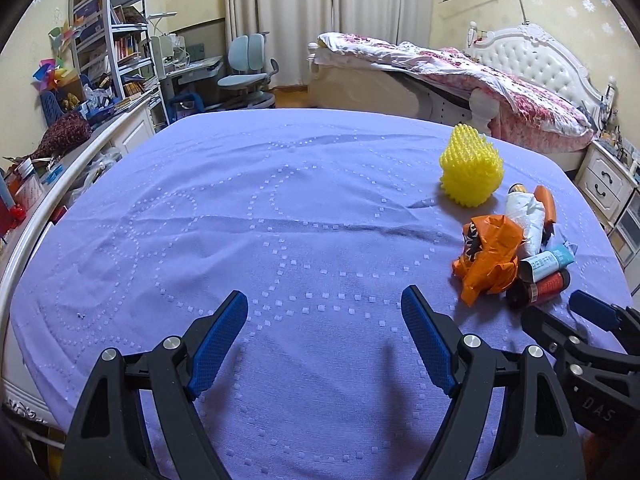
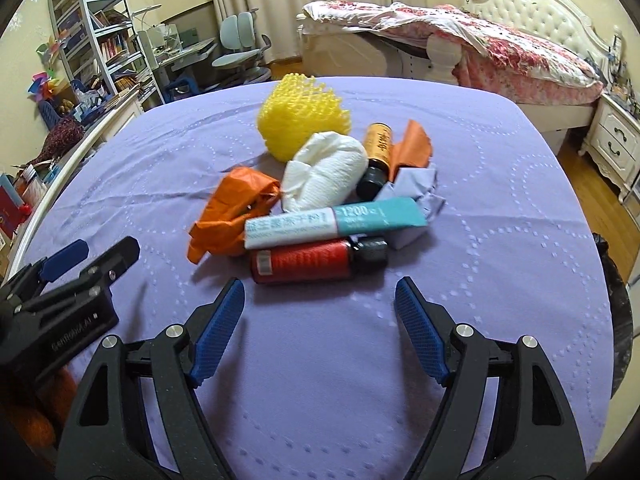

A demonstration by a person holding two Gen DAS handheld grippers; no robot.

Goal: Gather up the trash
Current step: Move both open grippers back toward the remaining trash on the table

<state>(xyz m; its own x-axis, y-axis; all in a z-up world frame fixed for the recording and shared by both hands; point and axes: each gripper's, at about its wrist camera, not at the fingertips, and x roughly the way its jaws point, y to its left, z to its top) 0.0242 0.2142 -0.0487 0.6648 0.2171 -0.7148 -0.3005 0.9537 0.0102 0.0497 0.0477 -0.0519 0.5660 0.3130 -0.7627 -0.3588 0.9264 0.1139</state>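
Observation:
A pile of trash lies on the purple-covered table (image 2: 500, 220): a yellow foam net (image 2: 300, 116), a white crumpled paper towel (image 2: 324, 172), an orange plastic bag (image 2: 232, 212), a white and teal box (image 2: 332, 220), a red bottle (image 2: 304, 260), an amber bottle (image 2: 378, 148) and crumpled lilac paper (image 2: 412, 188). My right gripper (image 2: 320, 286) hangs open just in front of the red bottle, nothing between its fingers. My left gripper (image 1: 324, 300) is open over bare cloth, left of the pile (image 1: 508, 248). Each gripper shows in the other's view: the left (image 2: 106, 250), the right (image 1: 560, 312).
A dark bag (image 2: 616, 292) shows past the table's right edge. A white rail (image 1: 60, 184) runs along the left side, with a cluttered shelf (image 1: 108, 40) behind. A bed (image 1: 500, 80) and a desk chair (image 1: 244, 76) stand beyond the far edge.

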